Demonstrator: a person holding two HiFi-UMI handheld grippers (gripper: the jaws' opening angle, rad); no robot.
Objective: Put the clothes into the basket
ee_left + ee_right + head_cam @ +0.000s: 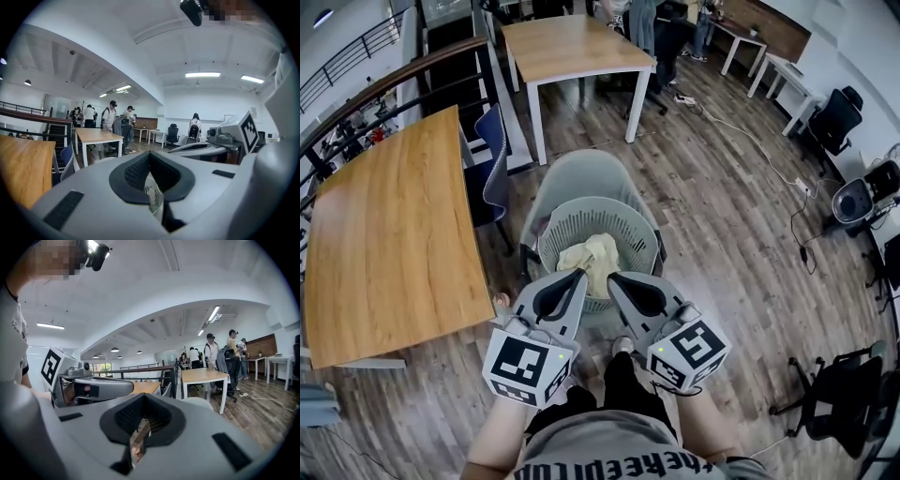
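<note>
A grey slatted laundry basket (570,223) stands on the seat of a grey chair (581,173) just ahead of me. A pale yellow garment (592,258) lies crumpled inside it. My left gripper (580,273) and right gripper (612,277) hover side by side over the basket's near rim, tips almost meeting, both shut and empty. In the left gripper view the jaws (149,153) are closed, a strip of the basket (153,197) shows through the slit, and the right gripper (206,148) sits alongside. The right gripper view shows its jaws (143,395) closed with nothing between them.
A wooden table (389,234) runs along my left with a blue chair (492,159) tucked beside it. A second table (572,47) stands farther back, with people near it. Office chairs (839,117) and cables (750,141) lie on the wooden floor to the right.
</note>
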